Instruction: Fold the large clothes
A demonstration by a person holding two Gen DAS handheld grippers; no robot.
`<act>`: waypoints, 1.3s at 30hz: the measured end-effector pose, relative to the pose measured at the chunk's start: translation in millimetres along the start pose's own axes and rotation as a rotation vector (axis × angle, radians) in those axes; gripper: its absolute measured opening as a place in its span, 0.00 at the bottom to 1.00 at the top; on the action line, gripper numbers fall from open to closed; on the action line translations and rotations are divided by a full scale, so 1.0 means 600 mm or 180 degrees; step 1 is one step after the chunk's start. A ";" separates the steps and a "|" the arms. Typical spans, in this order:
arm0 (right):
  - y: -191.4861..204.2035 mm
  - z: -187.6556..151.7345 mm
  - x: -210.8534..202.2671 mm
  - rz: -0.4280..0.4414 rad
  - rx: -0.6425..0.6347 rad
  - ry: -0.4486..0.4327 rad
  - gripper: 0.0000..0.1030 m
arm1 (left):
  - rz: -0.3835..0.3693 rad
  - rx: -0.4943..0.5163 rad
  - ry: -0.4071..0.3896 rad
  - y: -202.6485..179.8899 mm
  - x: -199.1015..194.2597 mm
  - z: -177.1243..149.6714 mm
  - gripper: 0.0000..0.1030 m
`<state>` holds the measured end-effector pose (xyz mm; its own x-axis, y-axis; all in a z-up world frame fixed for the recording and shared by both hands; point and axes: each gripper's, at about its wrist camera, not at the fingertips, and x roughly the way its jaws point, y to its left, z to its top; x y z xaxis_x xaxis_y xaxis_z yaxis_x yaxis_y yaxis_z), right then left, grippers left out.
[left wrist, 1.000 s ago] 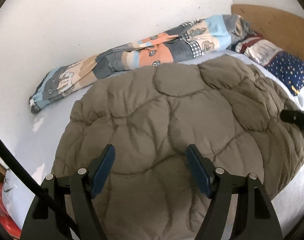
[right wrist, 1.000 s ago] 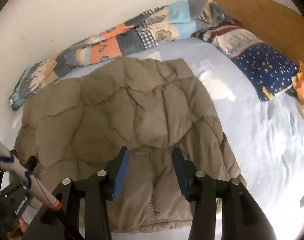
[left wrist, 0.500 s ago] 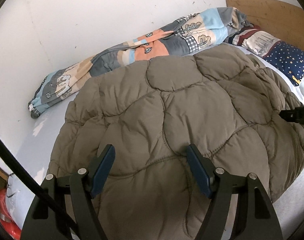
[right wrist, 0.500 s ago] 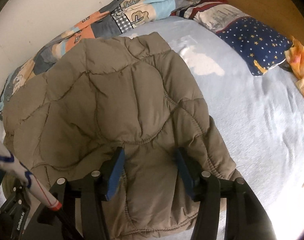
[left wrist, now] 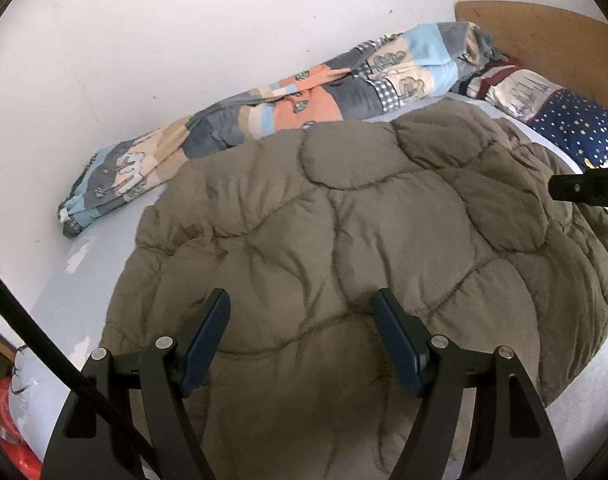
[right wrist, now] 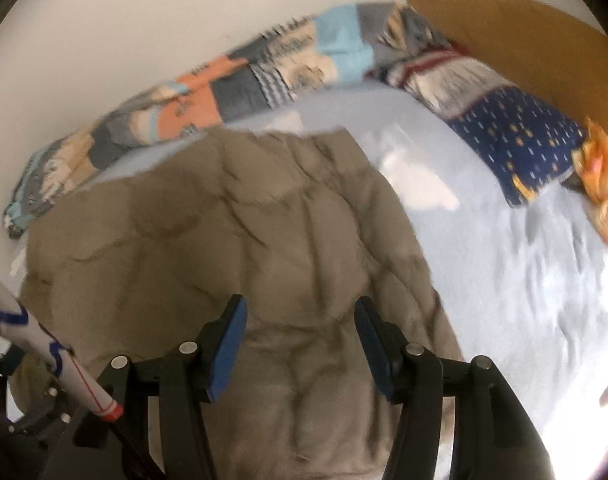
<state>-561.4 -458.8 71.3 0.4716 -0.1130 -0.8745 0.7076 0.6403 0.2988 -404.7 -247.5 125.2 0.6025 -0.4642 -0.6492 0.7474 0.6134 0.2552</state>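
Two open grippers over a quilted coat lying loose on the bed

Spread on the blue sheet (right wrist: 484,240), the brown puffer coat (left wrist: 364,240) could slump or spring apart if pinched through too little padding. Beyond the coat, a patchwork blanket (left wrist: 304,96) lies along the wall. The left gripper (left wrist: 302,340) hangs tilted down above the coat's near hem, jaws wide, holding nothing. The right gripper (right wrist: 300,344), pitched steeper, has just been opening; the coat lies beneath its jaws, ungripped.

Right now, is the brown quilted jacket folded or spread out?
Cannot tell for sure: the brown quilted jacket lies in a compact rounded mound on the bed sheet, no sleeves visible.
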 end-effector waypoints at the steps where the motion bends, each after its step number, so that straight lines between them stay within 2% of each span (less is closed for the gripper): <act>1: 0.010 0.002 0.002 0.0034 -0.0026 -0.0020 0.59 | -0.0005 -0.0030 0.0000 0.005 0.000 0.000 0.71; 4: 0.027 0.004 0.022 0.0083 -0.0051 0.0048 0.59 | -0.0008 -0.0071 0.0063 0.014 0.007 -0.001 0.71; 9: 0.038 -0.005 0.068 0.0097 -0.0056 0.0312 0.60 | 0.0000 -0.0105 0.0090 0.025 0.003 0.001 0.71; 13: 0.043 -0.003 0.044 0.0115 -0.0060 0.0207 0.60 | -0.0016 -0.0214 0.0019 0.037 -0.017 0.003 0.71; 16: 0.060 -0.011 0.001 0.0134 -0.0247 -0.0022 0.62 | -0.0015 -0.0247 -0.0046 0.040 -0.036 0.001 0.71; 19: 0.074 -0.027 -0.039 0.0117 -0.0435 -0.0246 0.69 | 0.0057 -0.0263 -0.0085 0.043 -0.049 -0.007 0.71; 22: 0.077 -0.045 -0.059 0.0072 -0.0511 -0.0296 0.69 | 0.0111 -0.0321 -0.0045 0.052 -0.058 -0.020 0.71; 29: 0.075 -0.098 -0.077 0.0235 -0.0538 -0.0094 0.71 | 0.0210 -0.0466 0.0051 0.073 -0.072 -0.048 0.71; 32: 0.075 -0.118 -0.054 0.0227 -0.0536 0.0102 0.74 | 0.0245 -0.0446 0.0337 0.071 -0.043 -0.070 0.71; 34: 0.071 -0.130 -0.018 0.0192 -0.0521 0.0347 0.76 | 0.0201 -0.0467 0.0497 0.070 -0.026 -0.084 0.71; 36: 0.070 -0.135 -0.006 0.0207 -0.0519 0.0421 0.76 | 0.0219 -0.0499 0.0492 0.073 -0.032 -0.088 0.71; 39: 0.074 -0.138 -0.036 0.0235 -0.0586 0.0273 0.76 | 0.0213 -0.0556 0.0363 0.077 -0.071 -0.093 0.71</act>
<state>-583.9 -365.3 71.9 0.4665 -0.0006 -0.8845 0.5611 0.7733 0.2954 -411.1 -163.6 124.4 0.6063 -0.3495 -0.7144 0.6410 0.7464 0.1788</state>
